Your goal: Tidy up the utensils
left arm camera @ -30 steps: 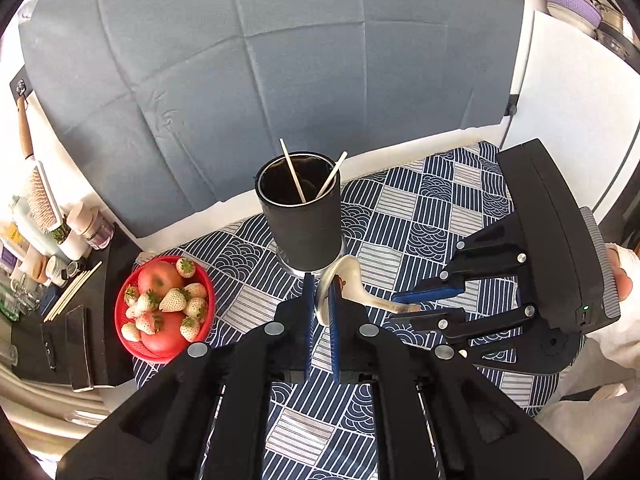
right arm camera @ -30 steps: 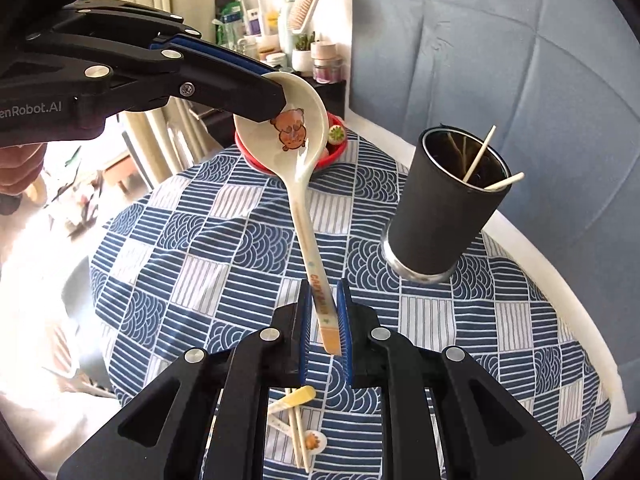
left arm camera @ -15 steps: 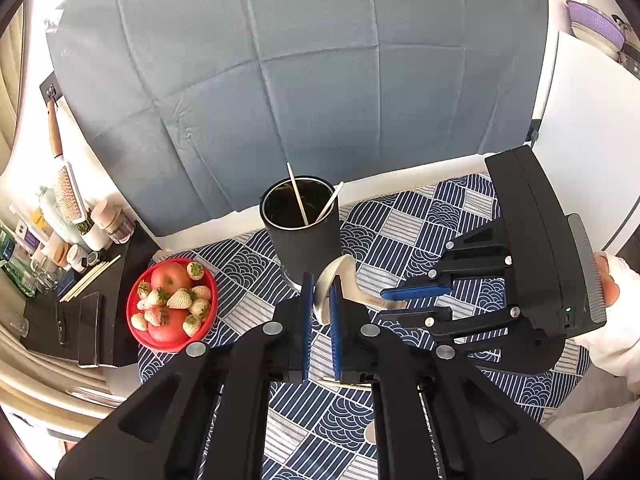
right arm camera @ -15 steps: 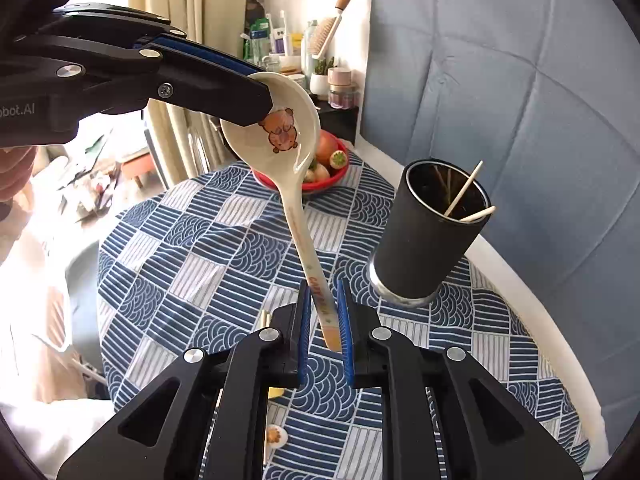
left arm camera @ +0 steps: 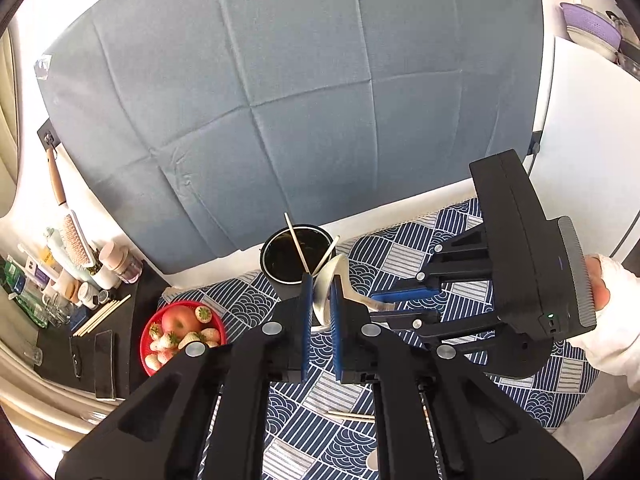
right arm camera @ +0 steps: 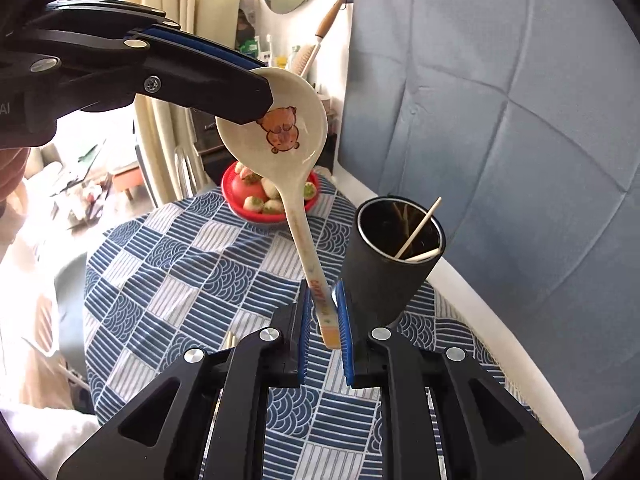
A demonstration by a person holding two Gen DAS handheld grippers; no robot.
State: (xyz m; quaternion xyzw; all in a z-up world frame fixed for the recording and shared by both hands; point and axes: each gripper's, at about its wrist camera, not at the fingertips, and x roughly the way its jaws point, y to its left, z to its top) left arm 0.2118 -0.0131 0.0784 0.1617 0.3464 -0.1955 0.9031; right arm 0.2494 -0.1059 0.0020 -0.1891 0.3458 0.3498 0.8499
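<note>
Fingers of both my grippers pinch one ceramic spoon (right arm camera: 294, 184) at frame centre: left gripper (left arm camera: 320, 300) on its bowl, right gripper (right arm camera: 323, 312) on the handle, beside the black holder (right arm camera: 390, 256). Opposing pulls could probably snap or drop it.

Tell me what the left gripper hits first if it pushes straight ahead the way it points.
Probably the black cup: it sits just beyond the left gripper, which is shut on the spoon bowl. Depth is unclear; it might pass over the rim.
</note>
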